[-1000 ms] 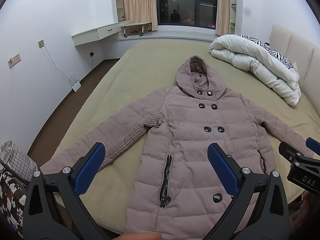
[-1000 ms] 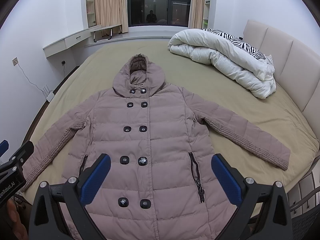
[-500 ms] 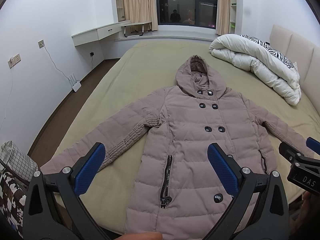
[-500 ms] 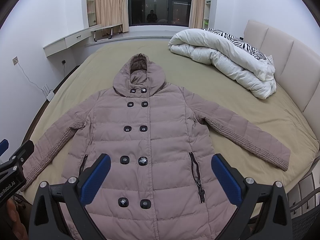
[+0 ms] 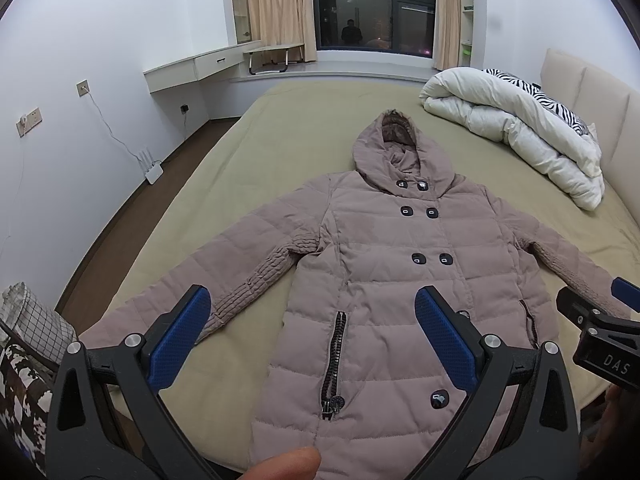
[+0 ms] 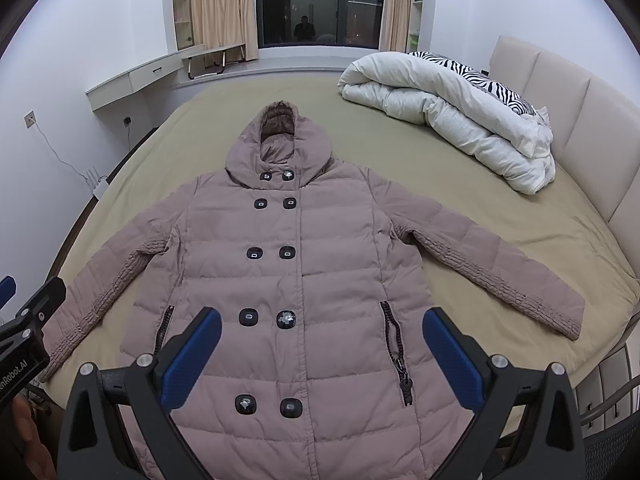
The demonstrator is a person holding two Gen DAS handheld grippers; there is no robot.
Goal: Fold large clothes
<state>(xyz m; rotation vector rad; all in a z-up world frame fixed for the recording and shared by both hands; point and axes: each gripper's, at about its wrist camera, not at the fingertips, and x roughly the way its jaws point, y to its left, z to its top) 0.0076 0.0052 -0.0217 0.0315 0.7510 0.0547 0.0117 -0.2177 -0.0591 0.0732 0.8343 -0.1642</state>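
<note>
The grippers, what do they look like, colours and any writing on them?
Both the left gripper and the right gripper have black frames with silver bolts and textured blue pads. White lettering marks their sides, only partly readable.

The left black claw with blue pads point(image 5: 312, 332) is held wide open — nothing gripped; the right black claw with blue pads point(image 6: 322, 354) likewise.

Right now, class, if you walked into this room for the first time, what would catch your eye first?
A mauve hooded puffer coat lies face up across the olive bed, sleeves spread and dark buttons fastened. A rolled white duvet sits by the headboard. Both the left gripper and right gripper are open above the hem.
</note>
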